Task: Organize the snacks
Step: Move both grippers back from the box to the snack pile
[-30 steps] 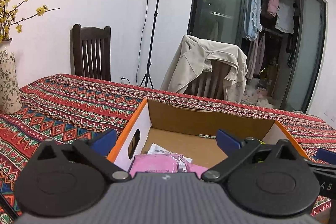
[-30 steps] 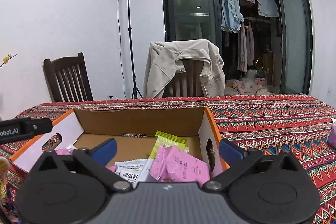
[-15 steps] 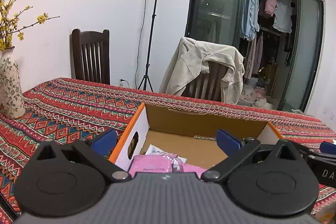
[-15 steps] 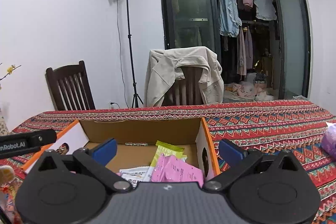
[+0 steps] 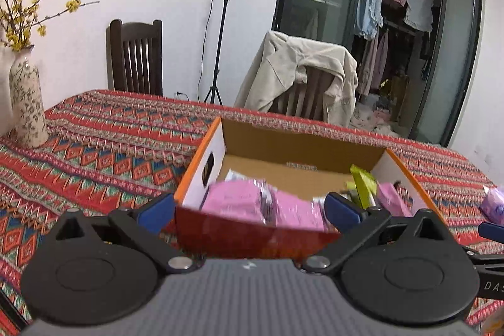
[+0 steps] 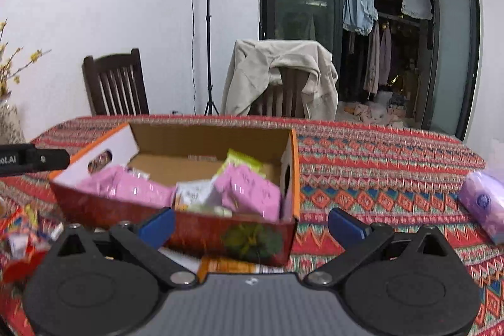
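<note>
- Left gripper [image 5: 250,211] spread wide, holding nothing; right gripper [image 6: 250,222] likewise wide and empty, both hovering just before the cardboard box [image 6: 176,224].
- Already inside the box: pink packets [image 6: 249,189], a green-yellow packet [image 6: 242,161], a white sachet [image 6: 192,194].
- Left to sort, judging by the table: loose snacks [image 6: 22,229] left of the box, a lilac pack [image 6: 482,203] well apart on the tablecloth [image 6: 378,166].

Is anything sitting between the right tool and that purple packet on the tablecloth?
Nothing visible does. The purple packet lies alone on the tablecloth, to the right of the box. The right tool is open, aimed at the box, so it must swing right.
</note>
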### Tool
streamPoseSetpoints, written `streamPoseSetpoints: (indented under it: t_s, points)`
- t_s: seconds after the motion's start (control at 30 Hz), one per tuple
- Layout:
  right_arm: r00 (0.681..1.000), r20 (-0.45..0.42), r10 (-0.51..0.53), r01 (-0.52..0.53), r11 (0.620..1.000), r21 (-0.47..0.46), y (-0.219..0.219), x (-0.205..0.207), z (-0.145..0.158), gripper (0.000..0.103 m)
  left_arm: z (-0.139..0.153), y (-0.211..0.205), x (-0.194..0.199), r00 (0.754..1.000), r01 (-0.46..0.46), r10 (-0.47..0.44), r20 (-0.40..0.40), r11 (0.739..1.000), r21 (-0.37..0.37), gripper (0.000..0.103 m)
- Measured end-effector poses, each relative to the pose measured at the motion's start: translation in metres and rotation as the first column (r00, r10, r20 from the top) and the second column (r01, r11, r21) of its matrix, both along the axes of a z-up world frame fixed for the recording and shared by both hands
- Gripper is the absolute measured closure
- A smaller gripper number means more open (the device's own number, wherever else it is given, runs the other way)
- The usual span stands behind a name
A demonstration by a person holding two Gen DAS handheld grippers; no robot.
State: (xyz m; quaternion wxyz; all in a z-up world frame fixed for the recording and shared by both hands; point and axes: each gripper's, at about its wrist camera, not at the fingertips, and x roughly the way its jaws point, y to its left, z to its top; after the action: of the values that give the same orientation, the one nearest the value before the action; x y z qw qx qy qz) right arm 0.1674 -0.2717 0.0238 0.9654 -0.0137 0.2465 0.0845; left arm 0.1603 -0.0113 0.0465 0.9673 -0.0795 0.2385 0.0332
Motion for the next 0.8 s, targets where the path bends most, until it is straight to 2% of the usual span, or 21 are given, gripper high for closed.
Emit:
streamPoseSetpoints:
  t_s: [0.13,0.23,0.3,0.47,0.53,0.63,0.7,0.8]
  points:
    - [0.999,-0.051,-0.006,0.004,0.999,-0.033,0.001,-0.01,-0.014,0.001,-0.011,-0.005,-0.016,0.999,0.026,-0.026,-0.03,1.0,0.006,0.0]
    - [0.994,-0.108,-0.021,0.016,0.999,-0.049,0.001,-0.015,-0.028,0.009,-0.021,-0.008,-0.028,0.998,0.047,-0.046,-0.048,0.999,0.011,0.0]
    - [0.989,-0.146,-0.026,0.019,0.999,-0.049,0.002,-0.016,-0.037,0.019,-0.029,-0.01,-0.035,0.997,0.053,-0.052,-0.065,0.998,0.017,0.0]
    - [0.976,-0.217,-0.017,0.014,1.0,-0.016,0.006,-0.012,-0.054,0.028,-0.046,-0.009,-0.05,0.992,0.069,-0.07,-0.101,0.998,-0.012,0.0]
    - [0.971,-0.236,-0.044,0.041,0.999,-0.018,0.01,-0.006,-0.059,0.033,-0.052,-0.008,-0.055,0.991,0.073,-0.075,-0.108,0.997,-0.017,0.0]
    - [0.972,-0.223,-0.077,0.073,0.997,-0.023,0.013,-0.001,-0.062,0.041,-0.058,-0.009,-0.058,0.989,0.088,-0.091,-0.113,0.996,-0.024,0.0]
    - [0.975,-0.216,-0.045,0.04,0.999,-0.024,0.014,-0.004,-0.062,0.053,-0.059,-0.01,-0.058,0.989,0.089,-0.091,-0.114,0.996,-0.025,0.0]
    - [0.98,-0.199,-0.023,0.017,0.999,-0.035,0.016,-0.014,-0.062,0.06,-0.059,-0.009,-0.057,0.99,0.088,-0.09,-0.11,0.996,-0.026,0.0]
